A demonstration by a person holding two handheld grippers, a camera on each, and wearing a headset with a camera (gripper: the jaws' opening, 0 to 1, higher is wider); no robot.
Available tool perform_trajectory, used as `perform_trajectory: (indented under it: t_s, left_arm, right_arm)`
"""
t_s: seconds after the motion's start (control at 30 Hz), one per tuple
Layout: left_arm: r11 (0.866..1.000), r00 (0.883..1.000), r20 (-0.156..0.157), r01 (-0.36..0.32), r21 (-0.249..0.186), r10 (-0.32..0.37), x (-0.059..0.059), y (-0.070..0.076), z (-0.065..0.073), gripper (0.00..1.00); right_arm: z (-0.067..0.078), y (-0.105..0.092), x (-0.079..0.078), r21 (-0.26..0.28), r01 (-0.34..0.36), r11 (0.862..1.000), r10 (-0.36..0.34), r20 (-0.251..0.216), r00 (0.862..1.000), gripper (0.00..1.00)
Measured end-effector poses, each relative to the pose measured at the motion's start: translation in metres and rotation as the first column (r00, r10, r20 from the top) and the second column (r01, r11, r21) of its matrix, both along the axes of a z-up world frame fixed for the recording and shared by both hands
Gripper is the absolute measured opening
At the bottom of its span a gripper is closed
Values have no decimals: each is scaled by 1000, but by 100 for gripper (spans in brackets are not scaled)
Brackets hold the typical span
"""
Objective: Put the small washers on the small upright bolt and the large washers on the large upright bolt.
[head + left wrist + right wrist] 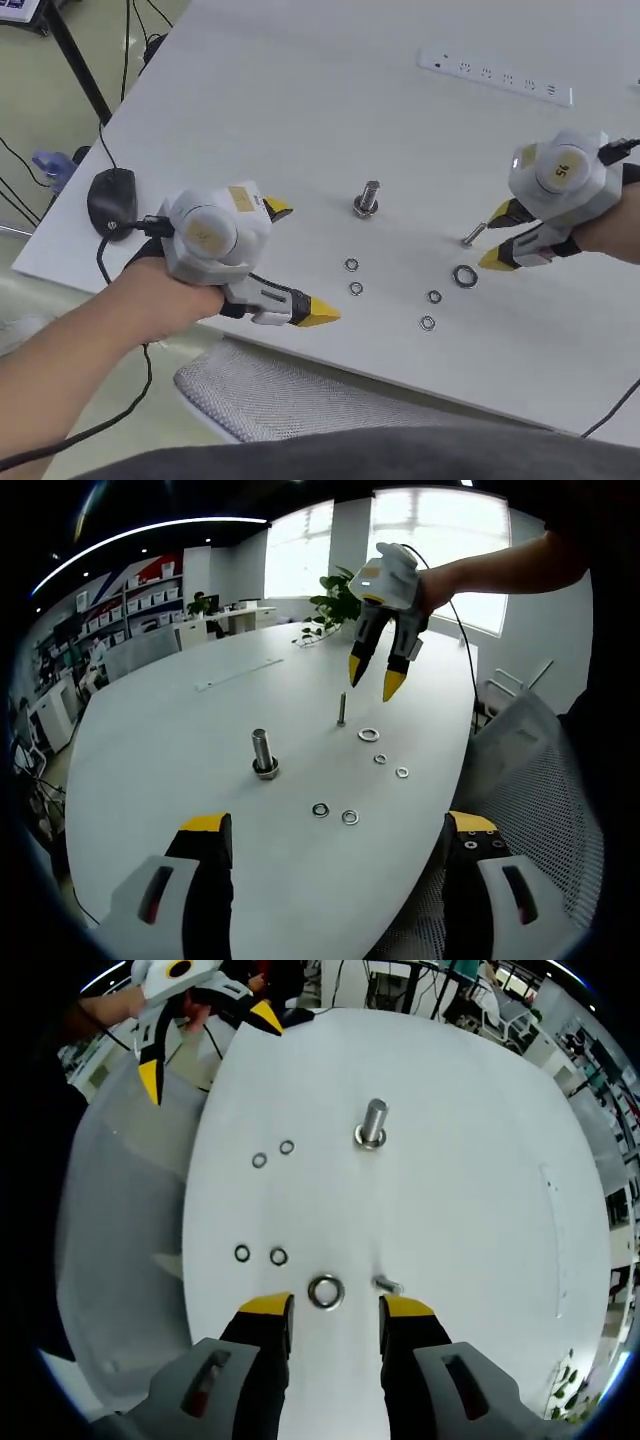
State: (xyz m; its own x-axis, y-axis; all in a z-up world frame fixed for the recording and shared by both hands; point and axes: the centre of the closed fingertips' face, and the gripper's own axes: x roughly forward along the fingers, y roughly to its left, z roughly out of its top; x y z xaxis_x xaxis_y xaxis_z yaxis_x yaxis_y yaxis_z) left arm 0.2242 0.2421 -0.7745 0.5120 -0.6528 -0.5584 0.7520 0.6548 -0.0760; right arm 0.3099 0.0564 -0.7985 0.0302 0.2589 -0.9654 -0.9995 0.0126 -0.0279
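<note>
Head view catches mouse (pixel 111 198) far left; left gripper (pixel 300 260) spread wide, empty; one large bolt (pixel 367 198) upright; four small washers (pixel 351 265), one large washer (pixel 465 276) loose on table (pixel 300 100); one small bolt (pixel 473 236) upright beside right gripper (pixel 498 237), parted, empty; power strip (pixel 495 76) behind; left gripper view adds a plant (pixel 335 605).

1. On the table (pixel 300 120), the large bolt (pixel 367 199) stands left of the small bolt (pixel 473 236)
2. The large washer (pixel 465 276) lies just before the small bolt
3. One pair of small washers (pixel 351 265) lies before the large bolt, and another pair (pixel 434 297) just left of the large washer
4. A power strip (pixel 495 76) lies well behind both bolts
</note>
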Motion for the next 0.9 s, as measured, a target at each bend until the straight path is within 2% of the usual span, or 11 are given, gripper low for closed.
perform_trajectory:
  t_s: [0.2,0.53,0.9]
  left_arm:
    - [1000,1000,12,-22,3,22,3,5,2,88]
    - [1000,1000,10,-25,0,25,-2,4,2,87]
    - [999,999,3,-33,-11,33,-5,4,1,87]
  right_arm:
    - [-11,-8,-1,-4,12,1000,-12,0,1000,36]
    - [-39,-13,-5,-12,21,1000,-22,-18,1000,36]
    - [-65,-8,-4,-7,20,1000,-20,-19,1000,36]
